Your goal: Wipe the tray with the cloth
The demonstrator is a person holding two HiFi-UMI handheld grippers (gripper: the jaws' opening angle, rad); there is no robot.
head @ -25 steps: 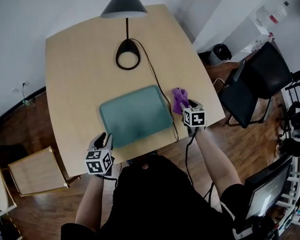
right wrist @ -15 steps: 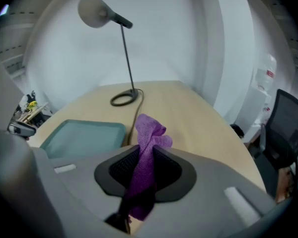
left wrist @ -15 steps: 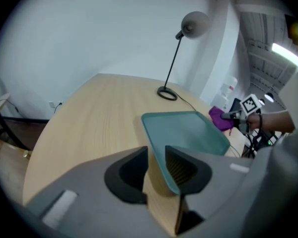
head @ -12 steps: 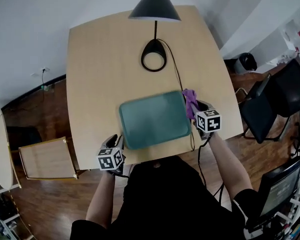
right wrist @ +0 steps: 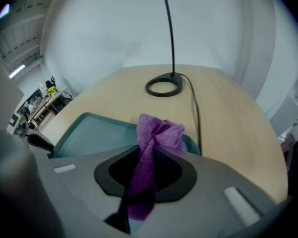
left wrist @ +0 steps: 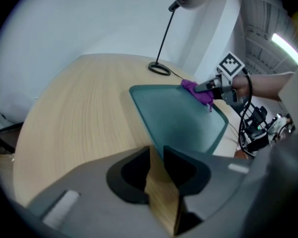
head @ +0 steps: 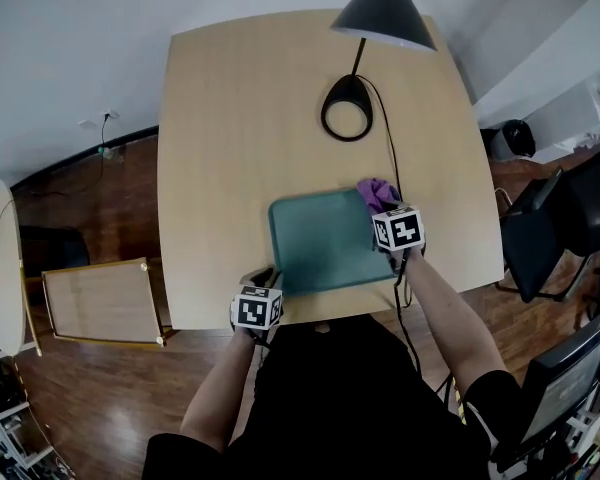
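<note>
A teal tray lies near the table's front edge. My right gripper is shut on a purple cloth, which hangs over the tray's far right corner. In the right gripper view the cloth bunches up out of the jaws above the tray. My left gripper sits at the table's front edge by the tray's near left corner, its jaws down to a narrow slit with nothing in it. The left gripper view shows the tray, the cloth and the right gripper across it.
A black desk lamp stands behind the tray, with its ring base on the table and its shade overhead. Its cable runs past the tray's right side. Black chairs stand to the right, and a wooden panel lies on the floor at left.
The right gripper has carried the cloth from beside the tray onto its far right corner. The left gripper stays at the table's front edge. The head view has shifted.
</note>
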